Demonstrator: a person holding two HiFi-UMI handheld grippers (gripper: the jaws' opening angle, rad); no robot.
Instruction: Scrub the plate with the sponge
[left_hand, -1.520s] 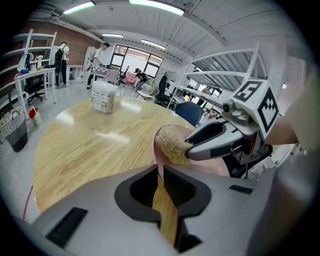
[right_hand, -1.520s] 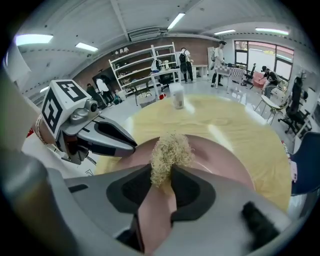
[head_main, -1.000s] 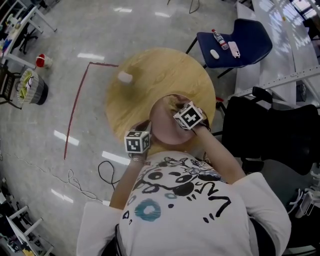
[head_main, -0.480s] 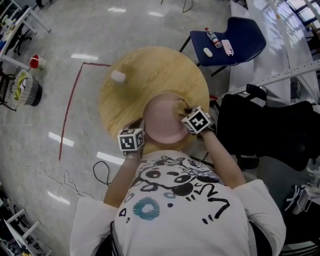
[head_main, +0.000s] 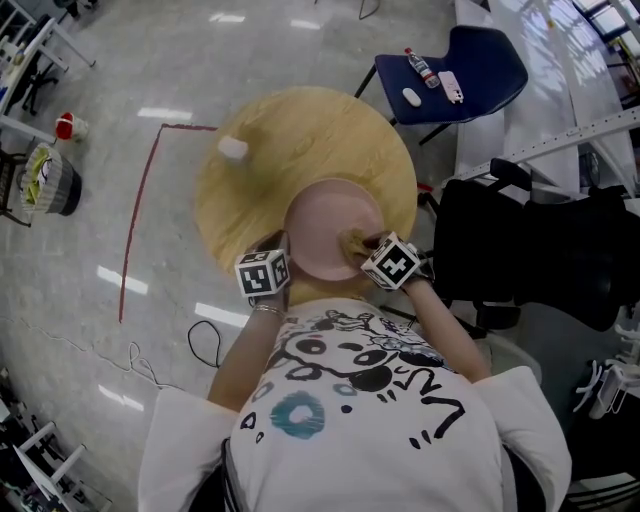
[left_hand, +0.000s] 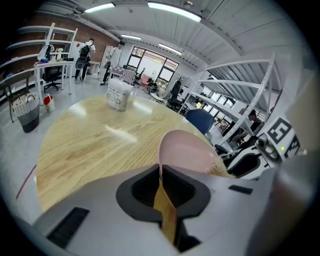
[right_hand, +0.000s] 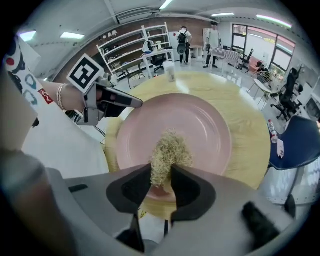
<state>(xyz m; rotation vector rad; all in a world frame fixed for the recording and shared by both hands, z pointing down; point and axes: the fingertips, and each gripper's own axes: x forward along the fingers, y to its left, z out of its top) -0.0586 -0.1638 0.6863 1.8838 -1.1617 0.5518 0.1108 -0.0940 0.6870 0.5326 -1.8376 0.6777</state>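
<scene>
A pink plate (head_main: 325, 230) is held tilted over the near edge of the round wooden table (head_main: 300, 140). My left gripper (head_main: 280, 262) is shut on the plate's left rim (left_hand: 161, 165), seen edge-on in the left gripper view. My right gripper (head_main: 368, 250) is shut on a tan, fibrous sponge (right_hand: 167, 152) that presses on the plate's face (right_hand: 200, 125) near its lower right side. The sponge (head_main: 354, 243) shows as a small tuft in the head view.
A white cup (head_main: 232, 148) stands at the table's far left. A blue chair (head_main: 470, 65) with a bottle and small items is at the back right. A black chair (head_main: 530, 240) stands close on the right. Red tape (head_main: 140, 200) marks the floor; a bin (head_main: 45, 180) is far left.
The right gripper with the sponge has slid from the plate's upper right down to its lower right. The plate and left gripper have hardly shifted.
</scene>
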